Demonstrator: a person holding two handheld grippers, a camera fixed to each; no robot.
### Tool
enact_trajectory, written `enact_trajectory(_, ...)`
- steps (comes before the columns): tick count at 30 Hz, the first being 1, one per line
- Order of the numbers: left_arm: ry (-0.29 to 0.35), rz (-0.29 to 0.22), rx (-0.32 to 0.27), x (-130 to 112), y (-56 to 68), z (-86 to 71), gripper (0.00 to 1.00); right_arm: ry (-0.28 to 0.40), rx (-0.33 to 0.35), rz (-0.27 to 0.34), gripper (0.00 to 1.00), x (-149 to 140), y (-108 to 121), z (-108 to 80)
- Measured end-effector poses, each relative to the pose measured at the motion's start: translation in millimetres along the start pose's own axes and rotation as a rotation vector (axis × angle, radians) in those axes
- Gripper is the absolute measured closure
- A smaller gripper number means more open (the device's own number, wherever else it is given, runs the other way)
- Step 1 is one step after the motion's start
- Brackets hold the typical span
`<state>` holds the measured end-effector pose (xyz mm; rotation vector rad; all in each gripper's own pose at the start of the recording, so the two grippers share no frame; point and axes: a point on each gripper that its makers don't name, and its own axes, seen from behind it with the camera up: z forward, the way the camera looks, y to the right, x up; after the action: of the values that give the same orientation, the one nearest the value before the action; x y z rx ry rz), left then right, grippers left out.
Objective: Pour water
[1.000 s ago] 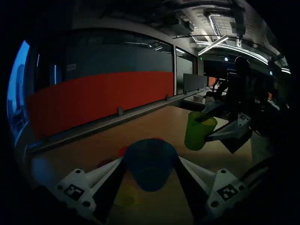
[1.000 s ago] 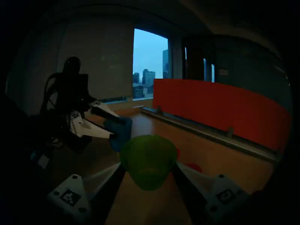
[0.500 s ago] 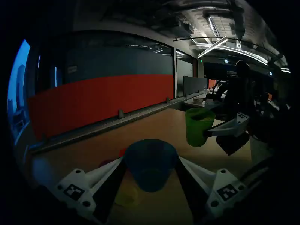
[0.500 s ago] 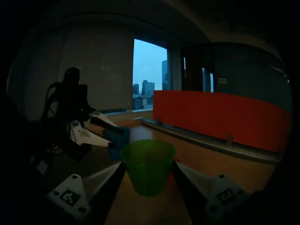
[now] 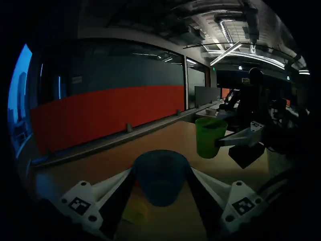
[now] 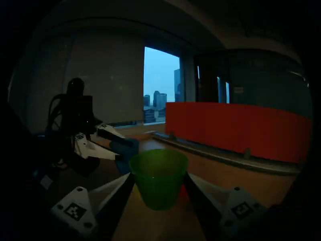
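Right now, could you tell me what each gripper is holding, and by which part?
The left gripper holds the blue cup by its opposite sides; the right gripper holds the green cup likewise.

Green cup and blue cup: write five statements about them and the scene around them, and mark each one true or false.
1. The right hand-held gripper is shut on the green cup. True.
2. The green cup is tipped on its side. False: it is upright, with its rim on top.
3. The left hand-held gripper is shut on the blue cup. True.
4. The two cups touch each other. False: in the left gripper view the green cup is apart from the blue cup, with a gap between them.
5. The wall panel is yellow. False: it is red.
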<state>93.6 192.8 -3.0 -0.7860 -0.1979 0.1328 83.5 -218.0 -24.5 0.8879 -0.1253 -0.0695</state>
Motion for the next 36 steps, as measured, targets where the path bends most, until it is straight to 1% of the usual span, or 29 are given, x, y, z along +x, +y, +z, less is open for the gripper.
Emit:
enact_trajectory(6,0.01,0.011,0.006,4.0,-0.9,-4.1,0.14,0.001,0.005,-0.001,0.01,1.4,-2.0,-0.2)
enact_trajectory(17,0.042,0.034,0.044,17.2,-11.3,-10.1,0.14,-0.006,0.027,-0.003,0.01,-3.3,-9.9,2.0)
enact_trajectory(26,0.061,0.077,0.065,28.7,-18.5,-15.2,0.14,-0.013,0.045,-0.001,0.01,-9.0,-15.2,6.0)
enact_trajectory(32,0.068,0.122,0.072,36.9,-22.4,-16.8,0.14,-0.023,0.058,0.004,0.01,-14.5,-19.8,9.0)
enact_trajectory(36,0.074,0.154,0.073,41.8,-22.5,-17.4,0.14,-0.03,0.067,0.01,0.01,-19.3,-22.8,11.5)
